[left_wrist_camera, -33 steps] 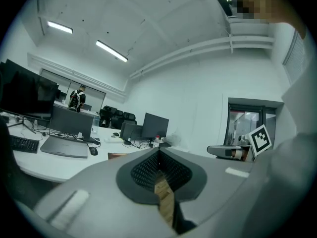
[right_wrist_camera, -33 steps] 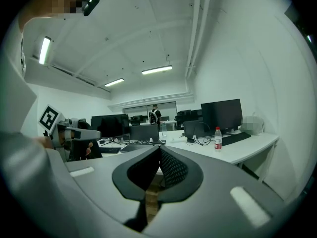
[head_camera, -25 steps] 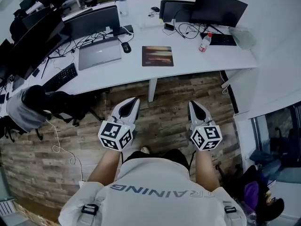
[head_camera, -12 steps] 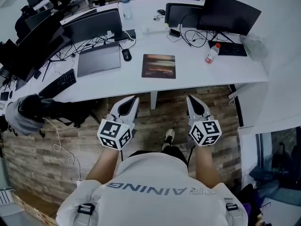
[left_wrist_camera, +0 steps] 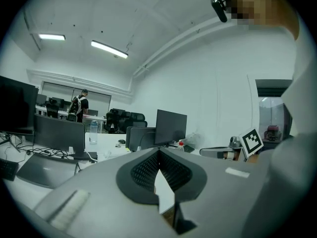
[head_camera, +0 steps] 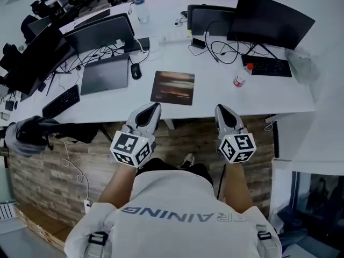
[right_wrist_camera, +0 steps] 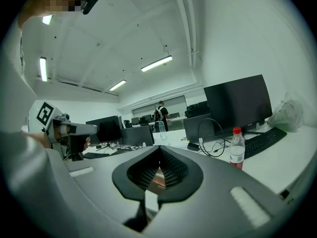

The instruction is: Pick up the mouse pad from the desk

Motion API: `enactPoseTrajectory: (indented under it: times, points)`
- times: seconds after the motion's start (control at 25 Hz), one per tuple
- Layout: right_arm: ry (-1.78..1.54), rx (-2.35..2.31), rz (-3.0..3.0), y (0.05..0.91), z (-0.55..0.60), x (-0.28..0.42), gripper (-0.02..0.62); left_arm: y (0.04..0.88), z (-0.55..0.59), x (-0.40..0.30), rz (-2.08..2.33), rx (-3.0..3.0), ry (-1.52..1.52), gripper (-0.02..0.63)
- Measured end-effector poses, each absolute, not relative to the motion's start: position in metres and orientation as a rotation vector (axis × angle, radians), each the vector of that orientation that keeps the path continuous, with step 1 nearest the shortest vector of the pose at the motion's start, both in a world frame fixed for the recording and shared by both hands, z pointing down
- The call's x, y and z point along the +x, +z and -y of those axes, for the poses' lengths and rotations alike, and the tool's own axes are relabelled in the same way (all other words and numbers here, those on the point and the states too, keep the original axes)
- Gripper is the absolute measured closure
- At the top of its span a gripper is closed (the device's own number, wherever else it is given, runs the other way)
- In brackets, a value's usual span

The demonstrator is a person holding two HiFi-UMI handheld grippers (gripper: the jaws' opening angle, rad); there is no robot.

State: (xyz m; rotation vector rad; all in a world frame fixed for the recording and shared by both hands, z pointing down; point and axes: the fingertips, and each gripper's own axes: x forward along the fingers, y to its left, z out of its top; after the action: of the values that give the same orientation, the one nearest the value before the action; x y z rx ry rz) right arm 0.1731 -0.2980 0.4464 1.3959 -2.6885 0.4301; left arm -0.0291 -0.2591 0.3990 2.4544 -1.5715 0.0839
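Note:
The mouse pad (head_camera: 173, 87), a dark rectangle with a brownish blurred print, lies flat near the front edge of the white desk (head_camera: 123, 98). My left gripper (head_camera: 153, 107) reaches the desk's front edge just below the pad's near left corner. Its jaws are shut and empty. My right gripper (head_camera: 220, 109) hangs over the same edge, to the right of the pad and apart from it, also shut and empty. In the left gripper view the left gripper's (left_wrist_camera: 158, 151) tips meet; in the right gripper view the right gripper's (right_wrist_camera: 159, 148) tips meet too.
Left of the pad sit a closed grey laptop (head_camera: 104, 74) and a black mouse (head_camera: 136, 70). To its right stands a red-capped bottle (head_camera: 240, 76) beside a keyboard (head_camera: 267, 66). Monitors (head_camera: 274, 20) and cables line the back. A chair with a garment (head_camera: 32, 133) stands at the left.
Both grippers have come forward from over the wooden floor to the desk's front edge, and the desk and pad now appear closer. The jaws stayed shut throughout.

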Motion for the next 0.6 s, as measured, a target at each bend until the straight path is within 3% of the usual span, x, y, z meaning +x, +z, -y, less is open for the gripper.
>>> enactPoseTrajectory:
  times: [0.48,0.6]
  points:
    - [0.512,1.342,2.528,0.496,0.357,0.15,0.577,0.456,0.329,-0.033,1.424,2.406,0.141,0.604]
    - [0.538,1.31,2.48,0.515,0.369,0.13,0.501,0.47,0.345,-0.044,1.376,2.432,0.175,0.604]
